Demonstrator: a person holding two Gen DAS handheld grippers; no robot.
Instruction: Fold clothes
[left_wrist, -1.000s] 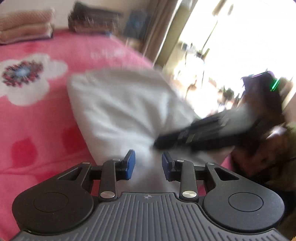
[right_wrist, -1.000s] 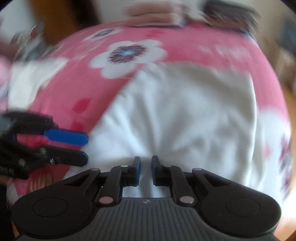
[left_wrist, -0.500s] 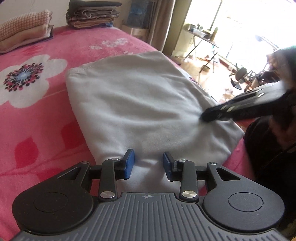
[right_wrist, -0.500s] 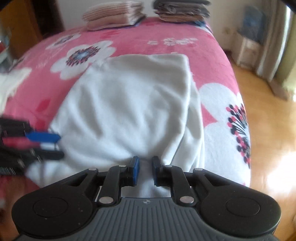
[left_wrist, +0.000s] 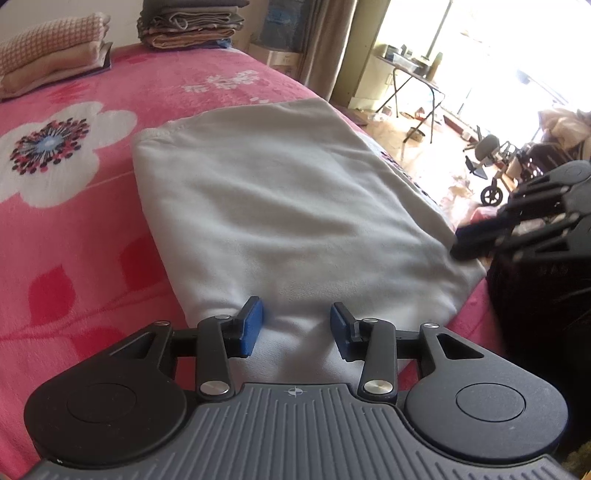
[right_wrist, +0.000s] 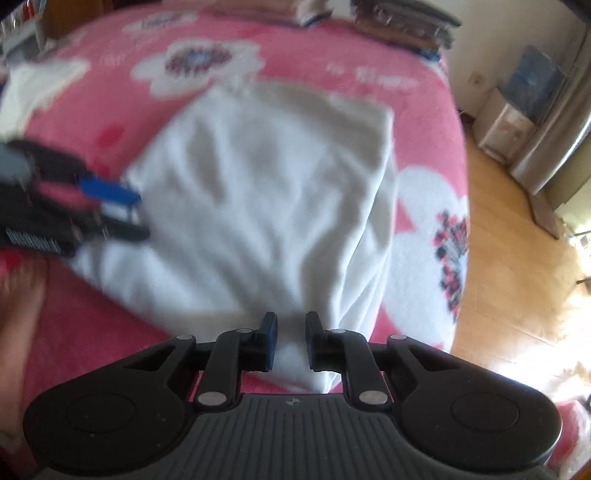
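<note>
Two grippers sit at the near hem of one pale grey garment (left_wrist: 288, 206), which lies flat on the pink flowered bedspread (left_wrist: 74, 229) in a long, roughly rectangular shape, its right side running close to the bed's right edge.

At far left, two stacks of folded textiles, a checked stack (left_wrist: 51, 55) and a darker stack (left_wrist: 188, 22), rest at the far end of the bed, well apart from the garment.

Moving right, the left gripper (left_wrist: 297, 328) hovers over the near left part of the hem with its blue pads spread wide and only cloth showing between them; it grips nothing.

Further right, the right gripper (right_wrist: 288, 341) is at the near right corner, its pads a narrower gap apart with cloth visible between them and no pinch that I can make out; the view is blurred.

My judgement: the garment already looks narrowed lengthwise, so this fits either preparing a crosswise fold or smoothing after one. Any grasp here calls for both pads closing on all layers of the hem together.
</note>
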